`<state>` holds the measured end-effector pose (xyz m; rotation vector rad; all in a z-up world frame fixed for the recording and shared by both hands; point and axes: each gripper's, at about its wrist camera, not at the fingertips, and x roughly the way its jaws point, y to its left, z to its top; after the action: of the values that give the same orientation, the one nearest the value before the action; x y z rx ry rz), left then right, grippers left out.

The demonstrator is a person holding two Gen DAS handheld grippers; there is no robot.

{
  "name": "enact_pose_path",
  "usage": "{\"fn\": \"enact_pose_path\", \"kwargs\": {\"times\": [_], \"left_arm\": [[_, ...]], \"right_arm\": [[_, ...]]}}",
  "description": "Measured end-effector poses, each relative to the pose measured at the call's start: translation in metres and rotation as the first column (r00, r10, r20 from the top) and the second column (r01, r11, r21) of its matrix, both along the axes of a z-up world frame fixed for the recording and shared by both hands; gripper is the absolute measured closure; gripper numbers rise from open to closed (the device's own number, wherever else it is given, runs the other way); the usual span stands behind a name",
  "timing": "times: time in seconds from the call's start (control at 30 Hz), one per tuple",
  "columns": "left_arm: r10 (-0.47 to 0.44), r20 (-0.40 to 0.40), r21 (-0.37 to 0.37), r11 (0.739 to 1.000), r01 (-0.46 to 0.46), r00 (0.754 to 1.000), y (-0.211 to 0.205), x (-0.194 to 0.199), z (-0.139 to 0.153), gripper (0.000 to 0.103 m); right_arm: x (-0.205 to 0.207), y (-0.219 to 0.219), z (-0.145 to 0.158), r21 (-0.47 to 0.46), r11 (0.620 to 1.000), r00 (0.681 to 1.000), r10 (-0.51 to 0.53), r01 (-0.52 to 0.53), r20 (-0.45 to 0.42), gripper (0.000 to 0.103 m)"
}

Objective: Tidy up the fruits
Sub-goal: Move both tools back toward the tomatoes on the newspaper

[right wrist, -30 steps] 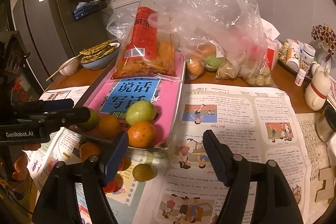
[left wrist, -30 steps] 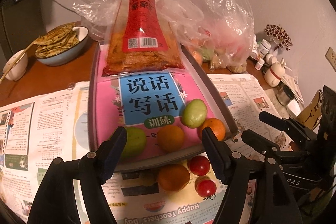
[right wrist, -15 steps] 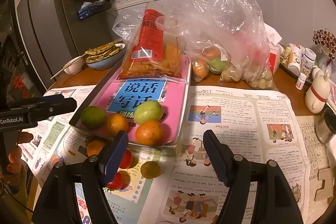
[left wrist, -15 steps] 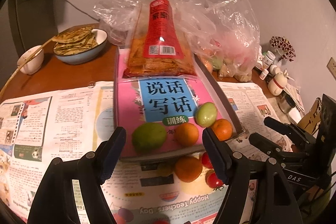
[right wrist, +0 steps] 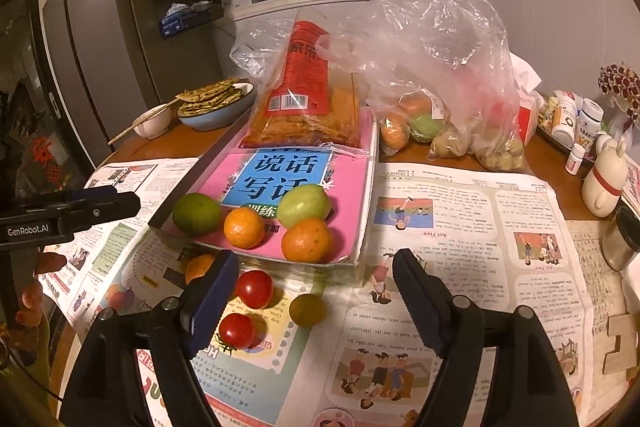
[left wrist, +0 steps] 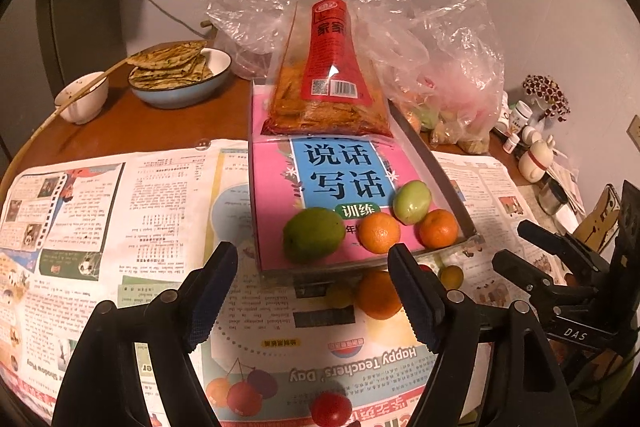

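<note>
Both claws, left gripper (left wrist: 312,297) and right gripper (right wrist: 316,301), gaped wide and empty at lower centre; the right's jaws had just been opening, below the fruit tray (right wrist: 366,227).

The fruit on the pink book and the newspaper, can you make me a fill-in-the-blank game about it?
1. The number of fruits resting on the pink book is ____.
2. The two small tomatoes on the newspaper are coloured ____.
3. The blue bowl behind the newspaper holds a stack of flat ____.
4. Neither the left gripper nor the right gripper holds anything; both are ____.

Missing words: four; red; pancakes; open
</note>
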<state>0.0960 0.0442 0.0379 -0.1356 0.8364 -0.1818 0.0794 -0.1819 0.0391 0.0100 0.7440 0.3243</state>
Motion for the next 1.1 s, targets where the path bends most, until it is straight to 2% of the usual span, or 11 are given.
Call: {"fn": "enact_pose_path", "kwargs": {"times": [0.63, 1.1], "left_arm": [[-0.012, -0.021, 0.014, 1.0, 0.012, 1.0, 0.008, -0.024, -0.013, 0.024], [-0.054, -0.034, 0.038, 0.998, 0.055, 0.998, 0.005, -0.041, -0.022, 0.024]], "right_arm": [[-0.021, 0.014, -0.007, -0.012, 0.999, 0.999, 0.046, -0.046, -0.004, 0.023], [-0.034, 0.025, -0.013, -0.018, 0.997, 0.997, 0.07, -0.07, -0.017, 0.023]]}}
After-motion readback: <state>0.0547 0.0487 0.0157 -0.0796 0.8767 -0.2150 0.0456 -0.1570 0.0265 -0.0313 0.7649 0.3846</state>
